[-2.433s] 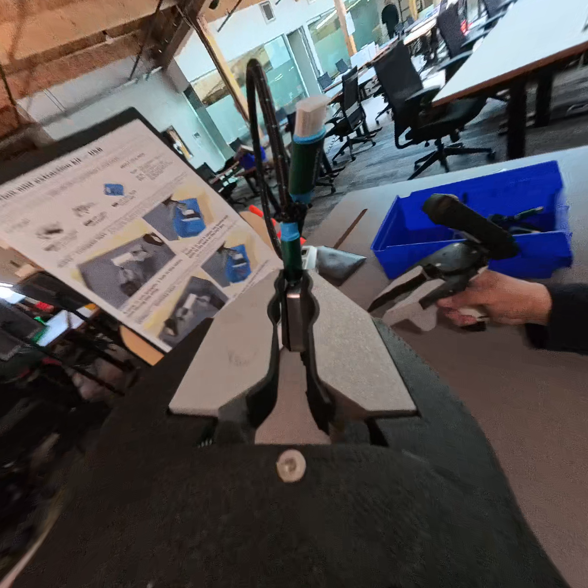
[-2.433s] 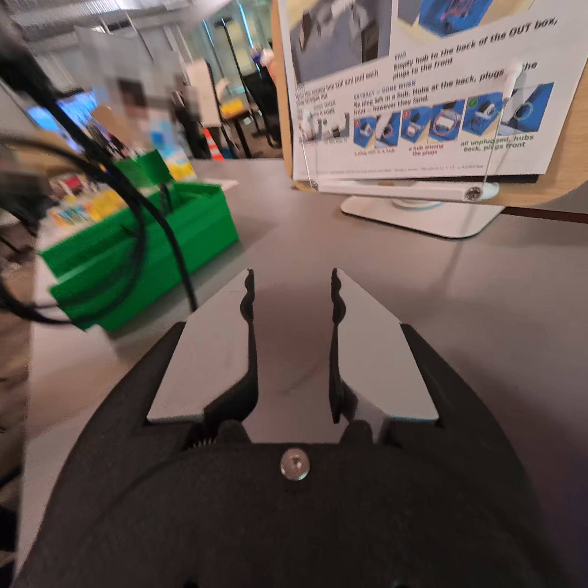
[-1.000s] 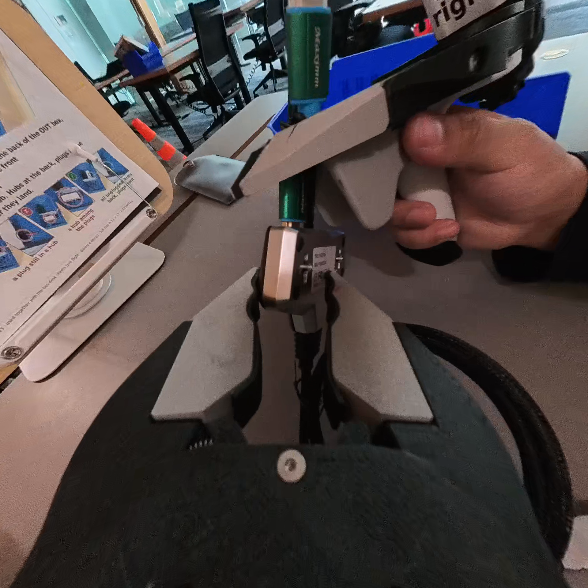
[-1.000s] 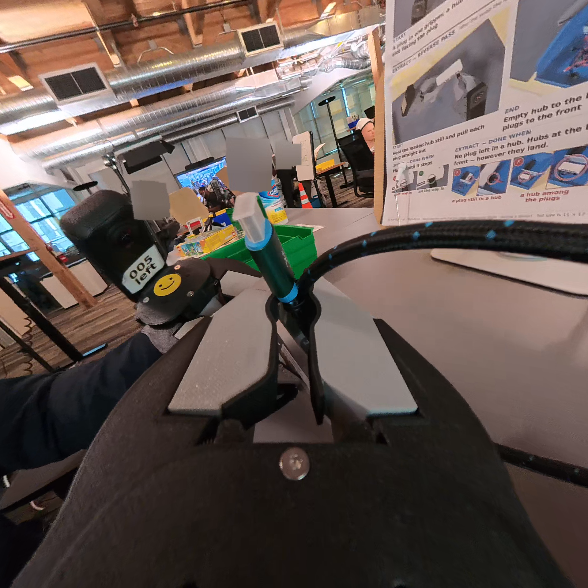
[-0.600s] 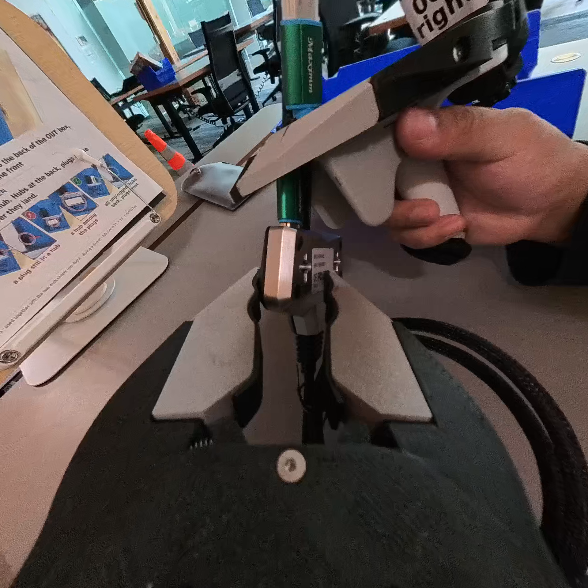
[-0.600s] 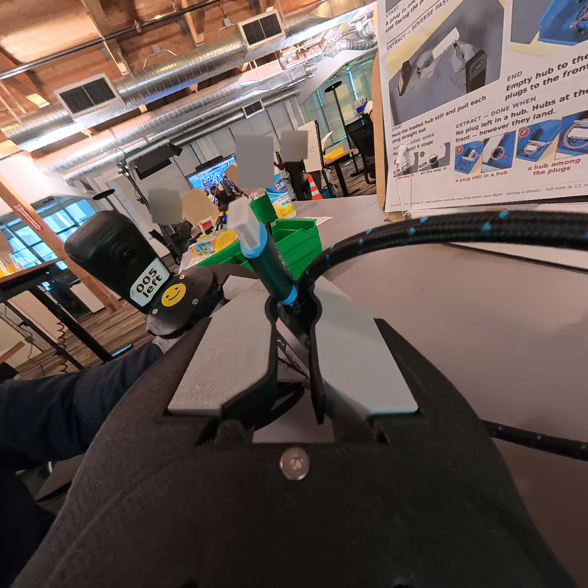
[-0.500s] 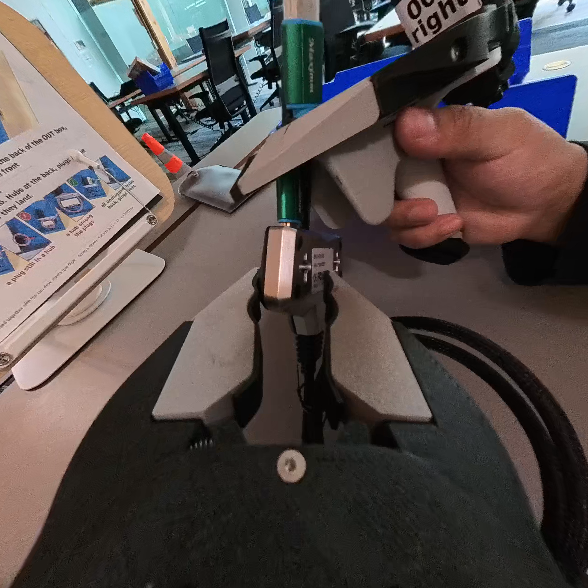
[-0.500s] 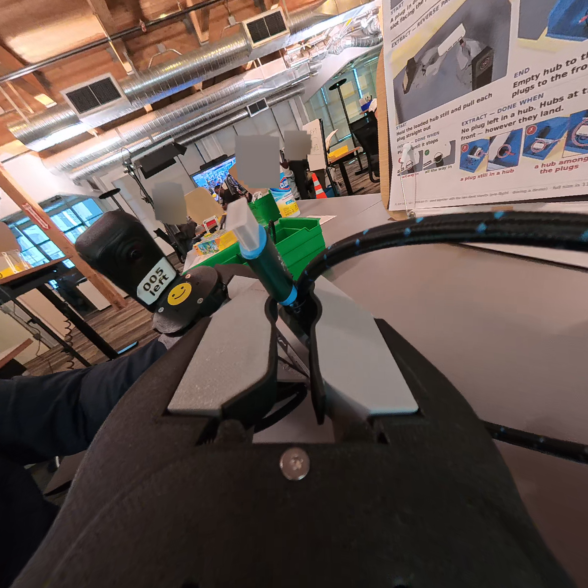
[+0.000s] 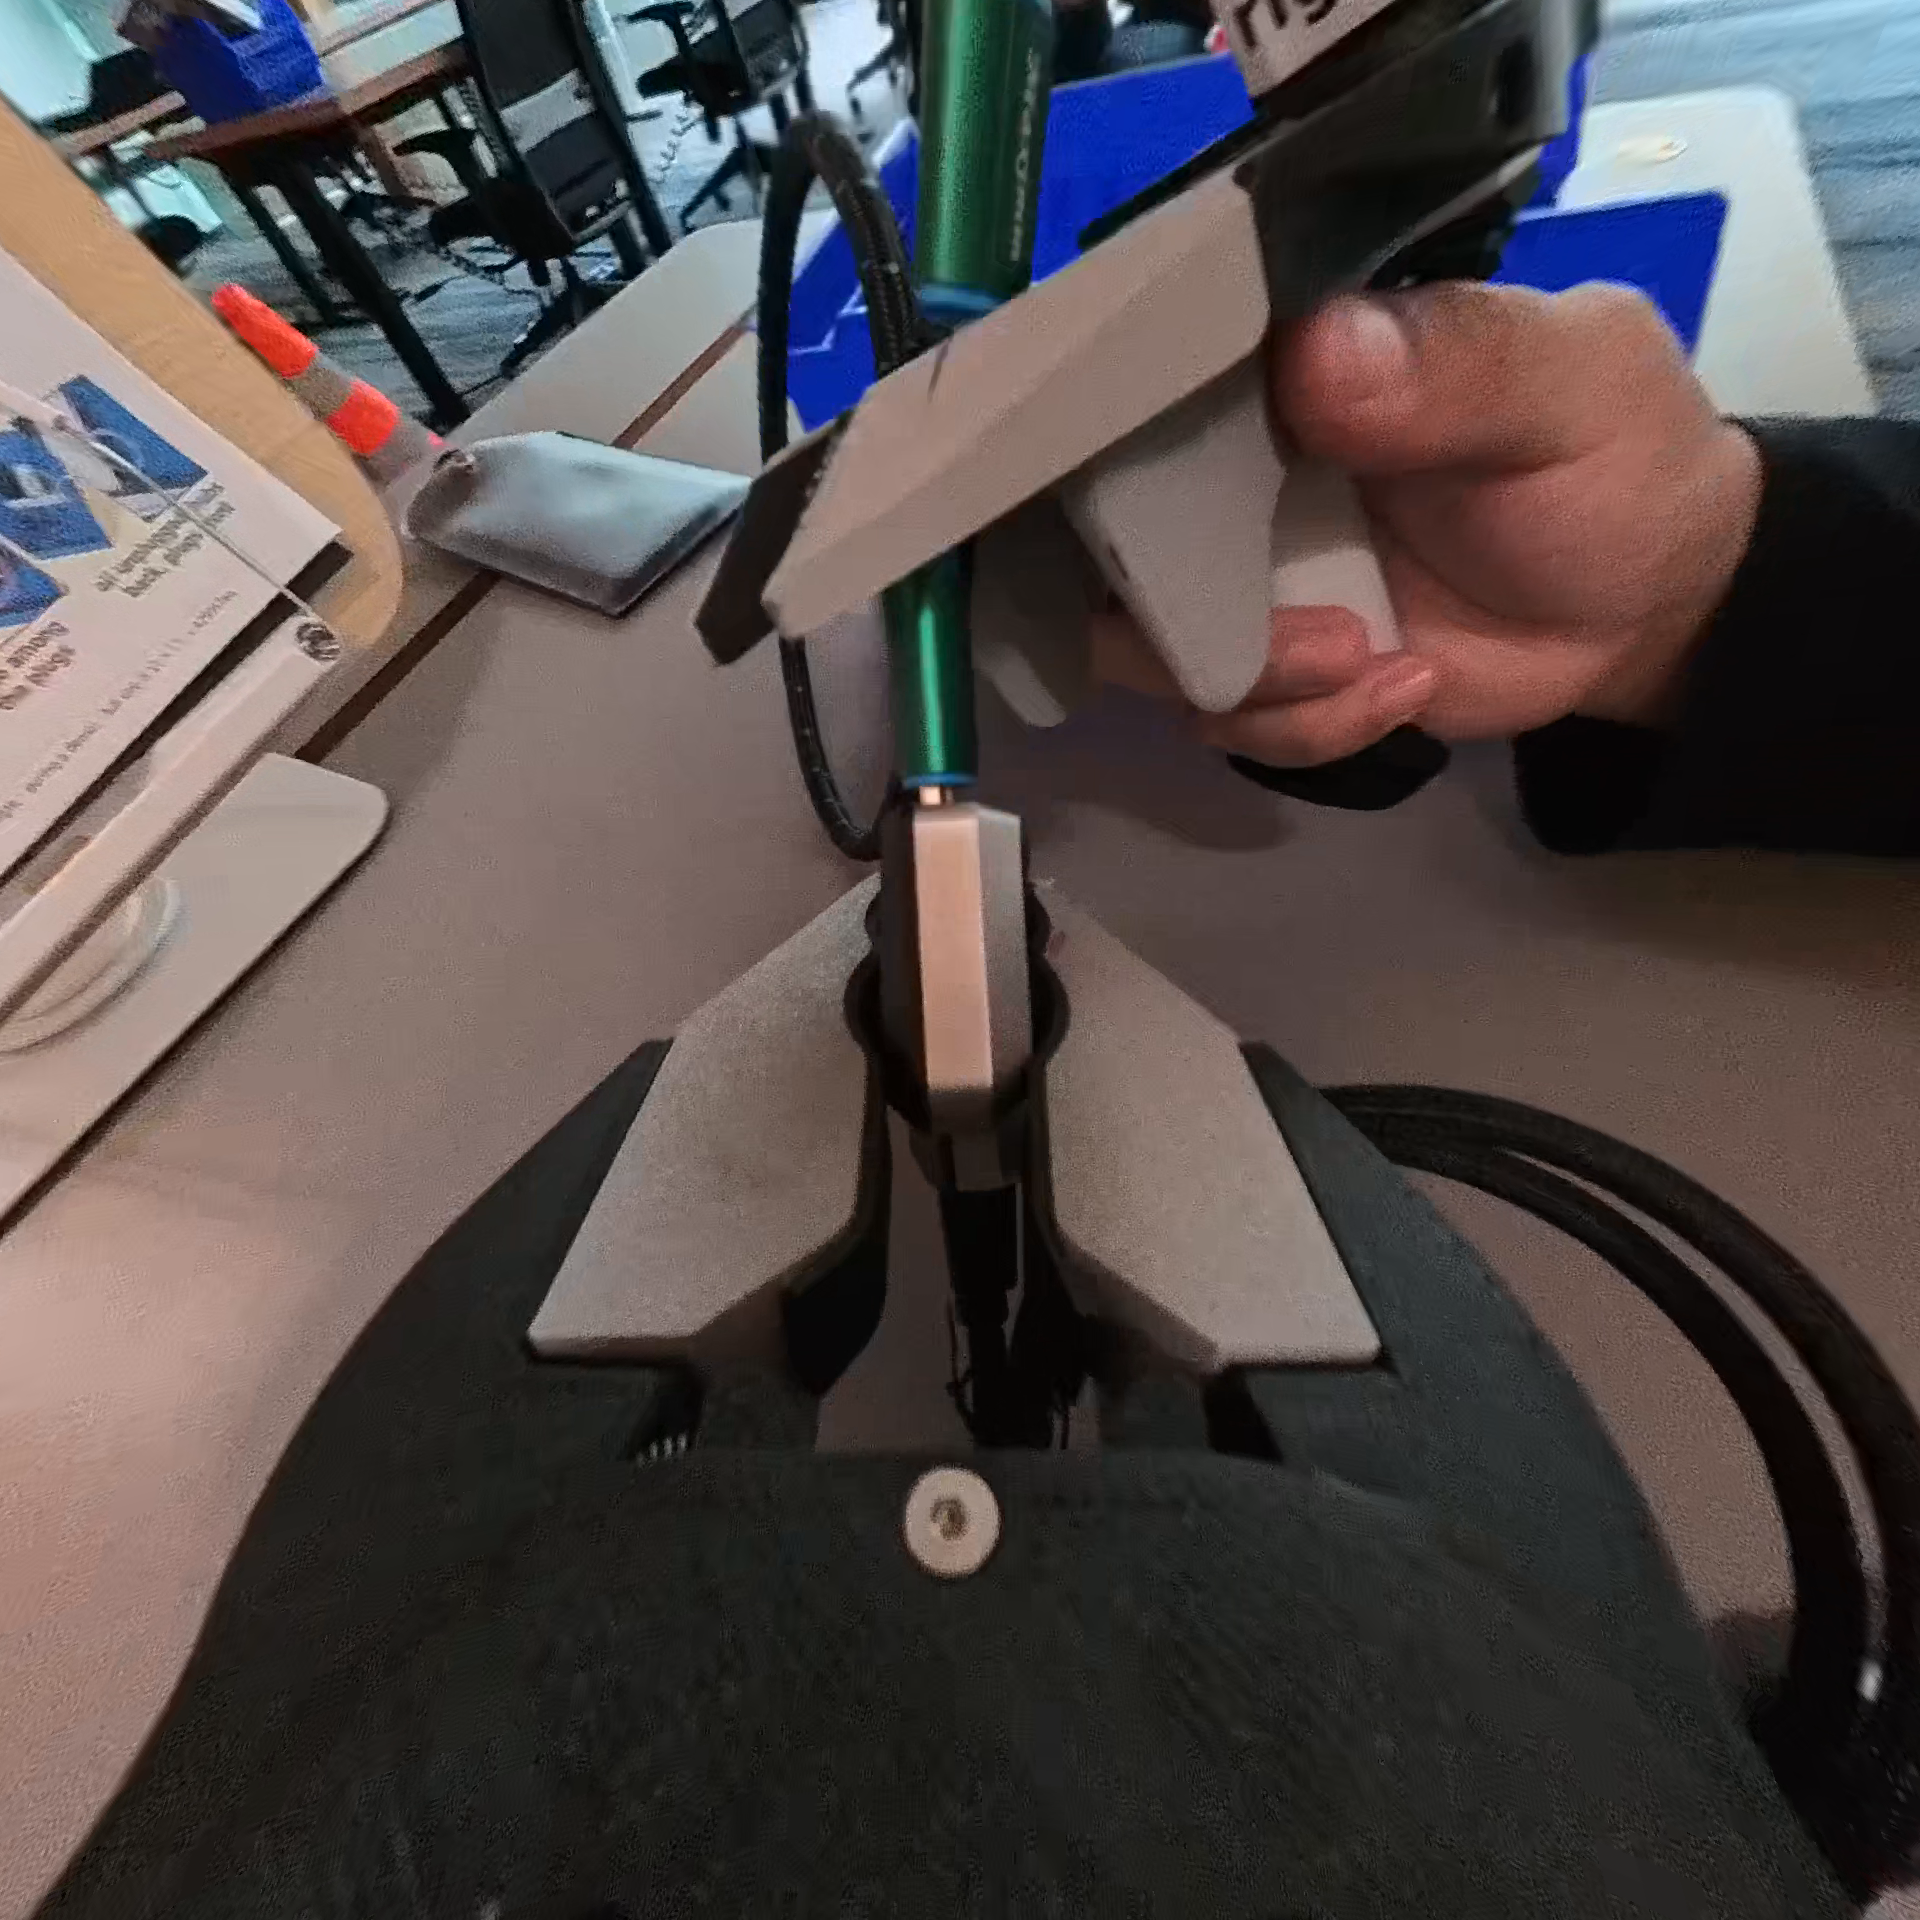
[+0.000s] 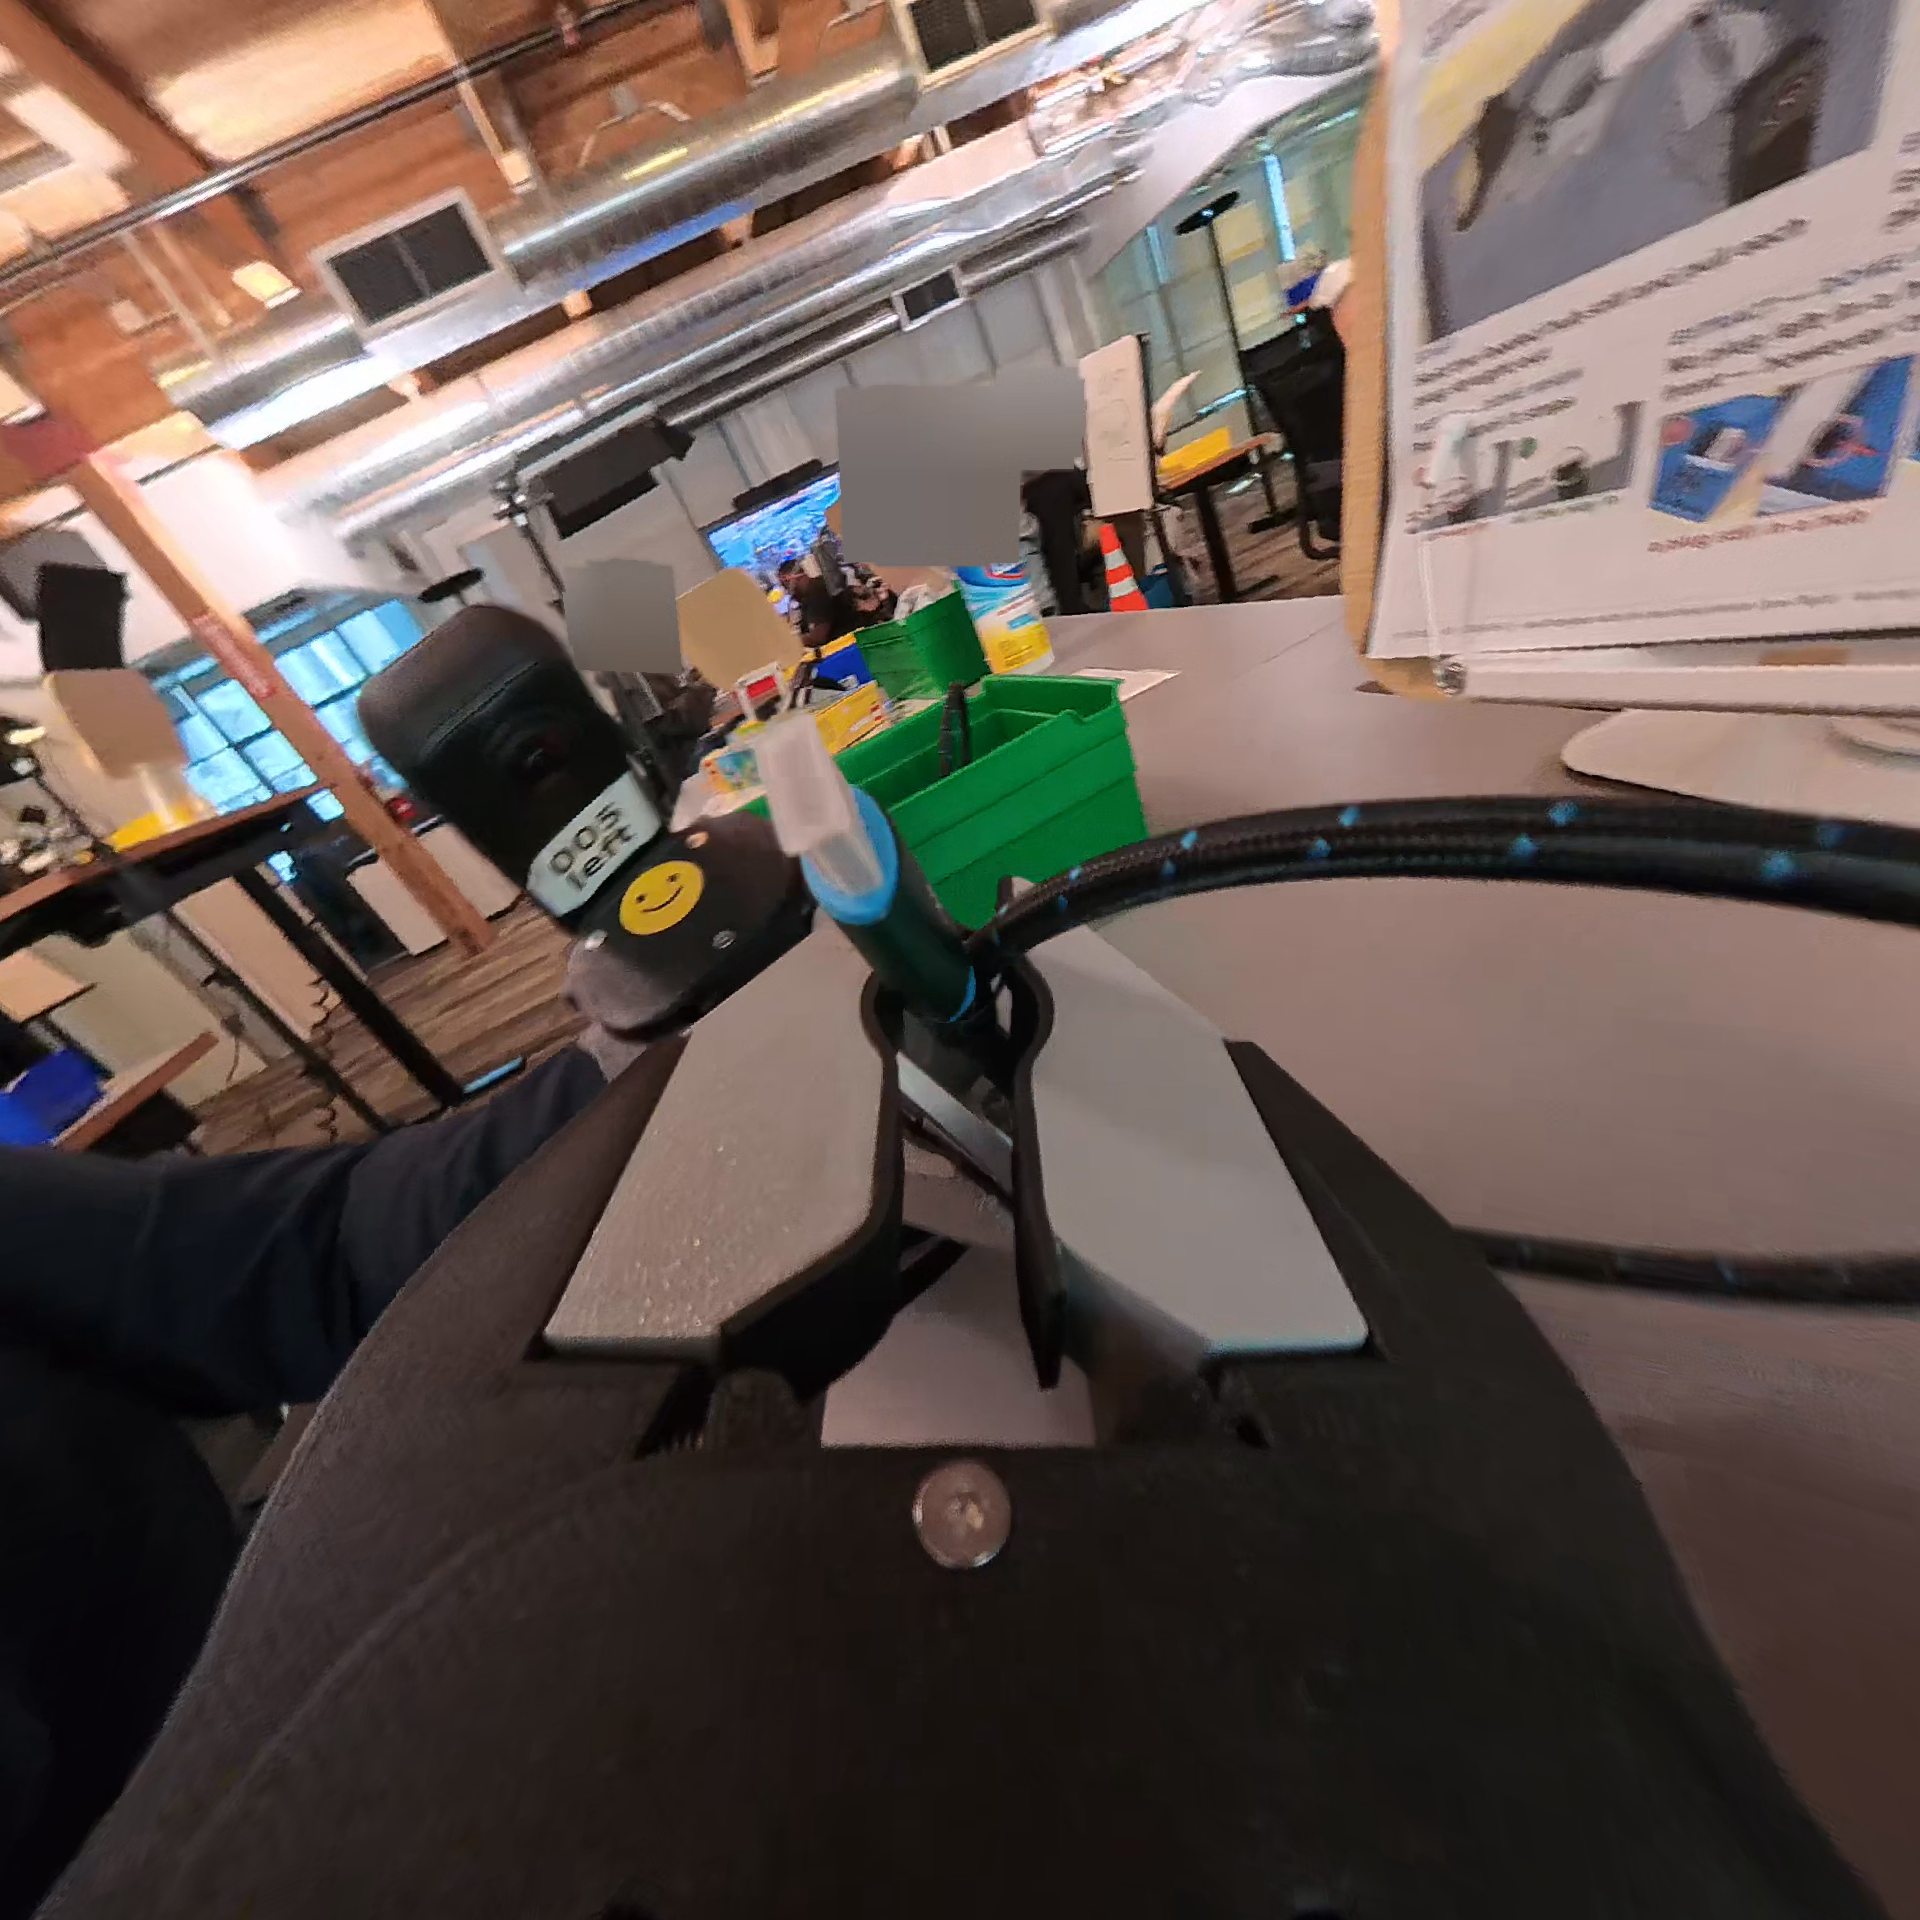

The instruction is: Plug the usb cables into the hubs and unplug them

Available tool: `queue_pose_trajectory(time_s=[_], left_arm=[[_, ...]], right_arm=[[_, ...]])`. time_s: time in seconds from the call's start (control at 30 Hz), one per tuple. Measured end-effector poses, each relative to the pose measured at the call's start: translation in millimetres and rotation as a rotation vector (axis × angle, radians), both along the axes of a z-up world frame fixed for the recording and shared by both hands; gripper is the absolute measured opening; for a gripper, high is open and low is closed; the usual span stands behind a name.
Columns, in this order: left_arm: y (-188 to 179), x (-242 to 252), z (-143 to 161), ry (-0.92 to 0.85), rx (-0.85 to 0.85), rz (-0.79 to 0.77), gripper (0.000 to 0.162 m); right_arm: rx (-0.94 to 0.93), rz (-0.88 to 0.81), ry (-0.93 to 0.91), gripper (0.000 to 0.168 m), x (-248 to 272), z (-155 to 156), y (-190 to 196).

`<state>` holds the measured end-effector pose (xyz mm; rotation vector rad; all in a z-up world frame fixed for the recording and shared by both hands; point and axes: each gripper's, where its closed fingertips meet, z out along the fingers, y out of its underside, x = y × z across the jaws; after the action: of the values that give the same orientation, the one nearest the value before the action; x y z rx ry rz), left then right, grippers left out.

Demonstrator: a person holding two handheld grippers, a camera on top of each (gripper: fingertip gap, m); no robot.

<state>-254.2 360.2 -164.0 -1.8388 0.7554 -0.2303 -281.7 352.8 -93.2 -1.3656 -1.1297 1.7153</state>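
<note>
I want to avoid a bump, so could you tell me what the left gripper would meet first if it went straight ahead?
Probably the right gripper, shut on the green plug directly ahead of the silver hub that the left gripper holds; depth beyond is unclear.

Ceiling: bare wood beams (image 10: 125,94), silver ducts (image 10: 727,94) and vent grilles (image 10: 410,265).
Walls: white, glass partitions (image 10: 1174,281) at the back.
Windows: bright panes (image 10: 223,727) far left.
Floor: striped carpet (image 10: 416,1018).
Furniture: grey counter (image 9: 1455,987) in front; desks (image 9: 343,94), black office chairs (image 9: 540,135) beyond.
Post: slanted timber (image 10: 270,686).
Light: even, daylit.
</note>
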Motion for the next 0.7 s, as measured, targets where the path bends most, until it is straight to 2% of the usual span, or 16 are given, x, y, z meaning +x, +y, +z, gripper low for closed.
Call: queue_pose_trajectory(time_s=[0.13,0.3,0.5,0.7], left_arm=[[14.1,-19.8,1.8,0.211,0.145,0.139,0.019],[18.2,-35.8,28.4,0.55,0.47,0.27,0.02],[9.4,-32.9,57.0,0.559,0.669,0.31,0.02],[8.6,-42.2,63.2,0.581,0.704,0.361,0.02]], right_arm=[[-0.06,-0.041,-0.043,0.031,-2.2,-9.8,12.3],[-0.043,0.009,0.019,0.034,-0.8,0.3,0.7],[0.095,0.017,0.145,0.032,12.0,24.1,-13.9],[0.194,-0.043,0.13,0.032,12.5,21.7,-11.7]])
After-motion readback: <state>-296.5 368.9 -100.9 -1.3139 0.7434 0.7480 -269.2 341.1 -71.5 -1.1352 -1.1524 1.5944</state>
